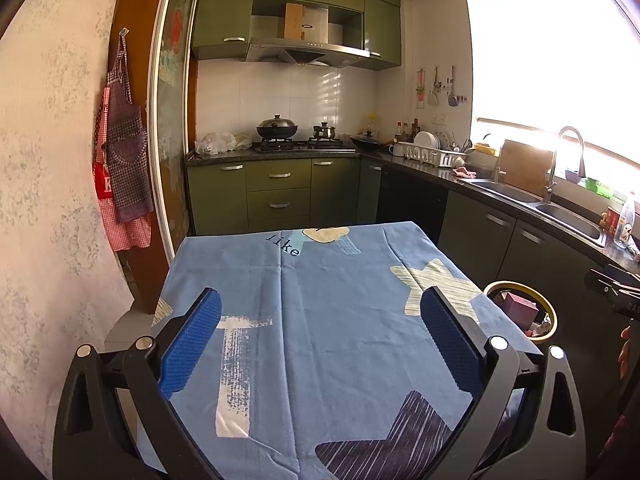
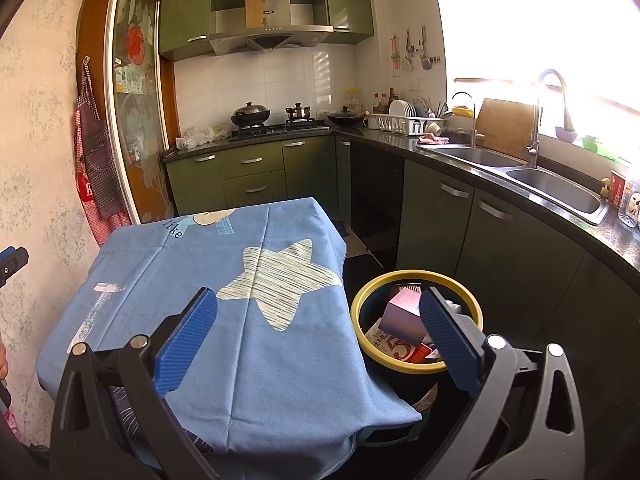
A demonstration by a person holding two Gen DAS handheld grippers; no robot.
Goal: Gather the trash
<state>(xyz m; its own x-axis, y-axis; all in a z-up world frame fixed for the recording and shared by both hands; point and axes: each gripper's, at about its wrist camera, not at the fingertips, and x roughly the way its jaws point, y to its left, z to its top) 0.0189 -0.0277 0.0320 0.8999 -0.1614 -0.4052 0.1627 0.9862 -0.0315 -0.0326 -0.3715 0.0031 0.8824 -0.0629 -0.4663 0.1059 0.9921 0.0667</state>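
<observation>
A yellow-rimmed trash bin [image 2: 416, 366] stands on the floor at the table's right side, also seen as the bin [image 1: 550, 312] in the left wrist view. Inside lie a pink box [image 2: 400, 316], a red-and-white carton [image 2: 396, 350] and other scraps. My right gripper [image 2: 318, 332] is open over the table's right edge, its right finger above the bin. My left gripper [image 1: 320, 334] is open over the blue tablecloth [image 1: 320, 312], nothing between its pads. The other gripper shows as a black part [image 1: 612, 288] at the right edge, and at the left edge as the left gripper [image 2: 10, 264].
The table wears a blue cloth [image 2: 224, 280] with star prints. Green cabinets [image 2: 496, 240] and a dark counter with a double sink [image 2: 552, 184] run along the right. A stove with pots [image 1: 296, 140] stands at the back. Aprons [image 1: 120, 160] hang on the left wall.
</observation>
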